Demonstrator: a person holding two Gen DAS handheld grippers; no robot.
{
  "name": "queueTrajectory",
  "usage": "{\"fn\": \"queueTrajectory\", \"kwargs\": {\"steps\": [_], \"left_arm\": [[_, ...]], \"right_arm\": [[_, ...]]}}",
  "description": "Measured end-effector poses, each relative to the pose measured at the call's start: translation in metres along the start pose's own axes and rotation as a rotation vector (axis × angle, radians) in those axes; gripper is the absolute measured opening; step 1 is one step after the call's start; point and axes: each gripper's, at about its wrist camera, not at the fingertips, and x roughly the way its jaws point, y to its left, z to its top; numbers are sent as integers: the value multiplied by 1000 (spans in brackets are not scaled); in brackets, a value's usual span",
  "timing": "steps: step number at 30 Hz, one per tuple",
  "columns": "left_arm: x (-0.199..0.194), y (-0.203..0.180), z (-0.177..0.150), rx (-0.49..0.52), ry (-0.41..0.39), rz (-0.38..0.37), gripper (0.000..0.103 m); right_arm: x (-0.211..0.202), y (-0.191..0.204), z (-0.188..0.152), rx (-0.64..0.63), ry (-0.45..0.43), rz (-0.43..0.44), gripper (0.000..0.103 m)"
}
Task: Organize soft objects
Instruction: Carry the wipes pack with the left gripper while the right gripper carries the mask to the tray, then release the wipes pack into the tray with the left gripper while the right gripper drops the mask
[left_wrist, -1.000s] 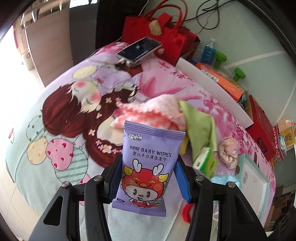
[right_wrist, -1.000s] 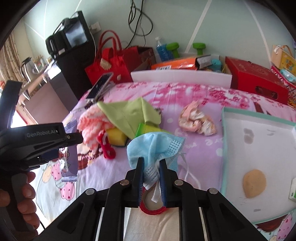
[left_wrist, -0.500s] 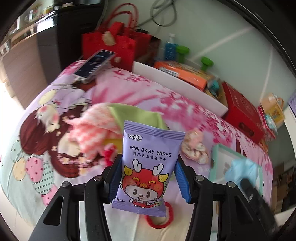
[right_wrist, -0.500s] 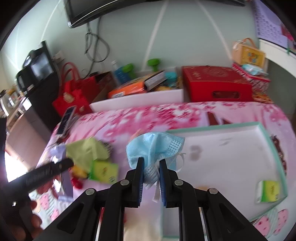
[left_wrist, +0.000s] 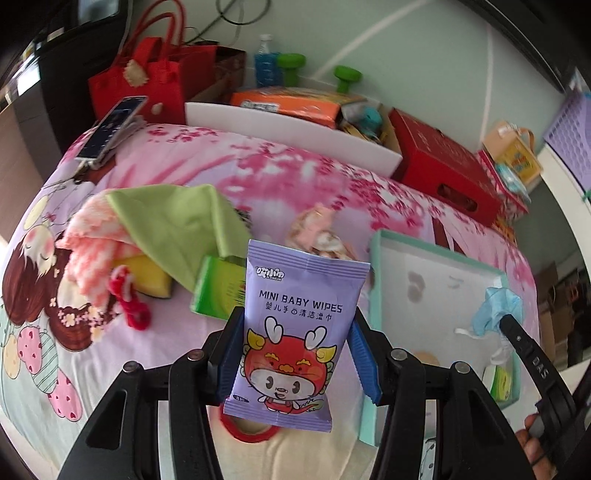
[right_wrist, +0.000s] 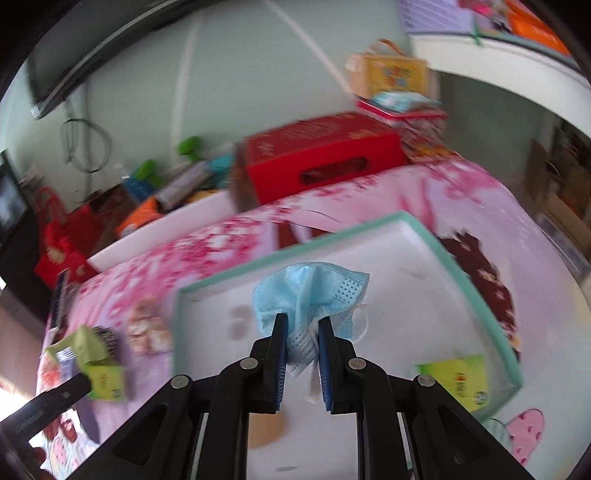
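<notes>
Blue face mask hangs pinched in my right jaws over the tray; left jaws clamp the wipes pack. Its ear loop could snag on release.

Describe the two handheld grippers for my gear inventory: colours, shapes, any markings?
Both match. The left gripper and right gripper have matte black, angular linkage arms with triangular cut-outs, joined by round silver pivot pins. Each finger carries a flat, ribbed blue pad. The right gripper's black body, seen from the left wrist, bears white lettering, only partly readable. No cables or sleeves show.
</notes>
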Motion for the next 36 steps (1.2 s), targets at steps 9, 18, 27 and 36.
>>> {"fn": "queueTrajectory", "kwargs": {"steps": [9, 18, 27, 36], "left_arm": [[17, -65, 2, 156, 47, -22, 55], [50, -131, -3, 303, -4, -121, 55], [68, -151, -4, 327, -21, -205, 56], [66, -142, 2, 294, -25, -197, 70]], "right_arm": [[9, -34, 2, 60, 31, -93, 17], [10, -45, 2, 91, 33, -127, 19], [11, -42, 1, 83, 37, -147, 20], [6, -43, 3, 80, 32, -175, 41]]}}
